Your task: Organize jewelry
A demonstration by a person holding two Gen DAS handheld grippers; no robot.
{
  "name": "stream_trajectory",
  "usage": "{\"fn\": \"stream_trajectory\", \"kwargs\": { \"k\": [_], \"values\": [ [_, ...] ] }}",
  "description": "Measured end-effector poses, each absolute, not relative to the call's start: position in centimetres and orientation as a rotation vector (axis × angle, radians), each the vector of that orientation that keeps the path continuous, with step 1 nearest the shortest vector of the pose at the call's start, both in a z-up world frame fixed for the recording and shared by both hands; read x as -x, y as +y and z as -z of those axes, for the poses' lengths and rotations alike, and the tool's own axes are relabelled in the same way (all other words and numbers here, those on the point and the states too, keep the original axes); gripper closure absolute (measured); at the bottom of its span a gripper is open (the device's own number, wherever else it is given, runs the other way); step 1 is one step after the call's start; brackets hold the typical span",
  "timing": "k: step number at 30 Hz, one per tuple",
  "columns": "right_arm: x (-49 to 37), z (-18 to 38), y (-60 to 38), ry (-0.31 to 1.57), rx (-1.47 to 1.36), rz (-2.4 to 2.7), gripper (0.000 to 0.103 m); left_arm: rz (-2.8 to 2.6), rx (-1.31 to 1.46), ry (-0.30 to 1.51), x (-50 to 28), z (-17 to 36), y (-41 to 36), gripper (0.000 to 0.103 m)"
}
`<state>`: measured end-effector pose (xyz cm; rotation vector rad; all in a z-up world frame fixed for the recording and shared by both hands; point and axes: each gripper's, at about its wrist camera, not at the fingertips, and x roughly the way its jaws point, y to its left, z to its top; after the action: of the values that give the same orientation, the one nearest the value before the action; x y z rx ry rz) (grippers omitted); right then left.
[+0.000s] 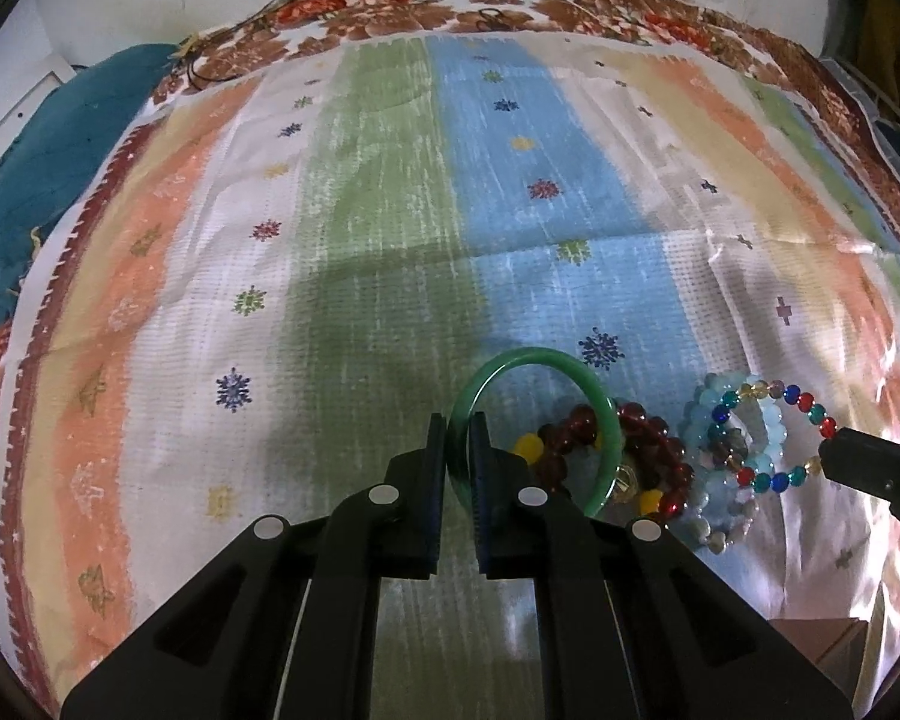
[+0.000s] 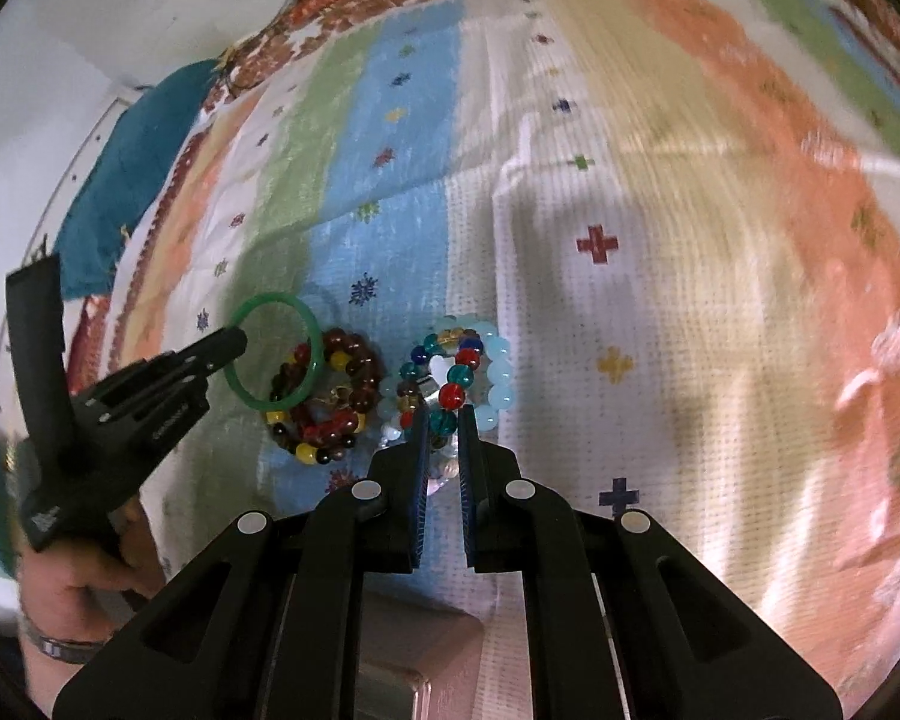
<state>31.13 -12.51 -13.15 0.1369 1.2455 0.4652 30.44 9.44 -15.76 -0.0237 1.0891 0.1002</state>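
Observation:
My left gripper [image 1: 459,427] is shut on the rim of a green bangle [image 1: 534,354], held tilted up over the pile; it also shows in the right wrist view [image 2: 282,300]. Under it lies a dark red and yellow bead bracelet [image 1: 654,438]. My right gripper [image 2: 443,420] is shut on a multicoloured bead bracelet [image 2: 457,373], which hangs from its tip [image 1: 825,450] above pale blue bead bracelets [image 2: 498,372]. The left gripper appears at the left of the right wrist view [image 2: 234,345].
A striped, patterned cloth [image 1: 390,240] covers the table. A teal cloth [image 1: 48,180] lies at the far left edge. A floral cloth border [image 1: 450,6] runs along the back. A wire rack [image 1: 894,138] is at the far right.

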Motion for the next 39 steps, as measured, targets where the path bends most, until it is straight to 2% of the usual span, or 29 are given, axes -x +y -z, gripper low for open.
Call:
{"fn": "stream_trajectory", "kwargs": {
  "k": [20,22,26,39],
  "values": [
    [-26.7,8.5,-10.2,1.081,0.081,-0.492,0.094,-0.098,0.071,0.996,-26.0,10.7,9.3,0.096],
    [-26.2,8.1,-10.3,1.067,0.084,-0.494,0.102,-0.088,0.071,0.986,-25.5,10.1,8.9,0.096],
    [-25.6,7.0,-10.6,1.034,0.087,-0.491,0.102,-0.068,0.059,0.958,-24.4,8.9,7.8,0.096],
    [-26.3,10.1,-10.9,1.164,0.068,-0.496,0.102,-0.066,0.056,0.967,-23.9,9.2,7.5,0.095]
  ]
}}
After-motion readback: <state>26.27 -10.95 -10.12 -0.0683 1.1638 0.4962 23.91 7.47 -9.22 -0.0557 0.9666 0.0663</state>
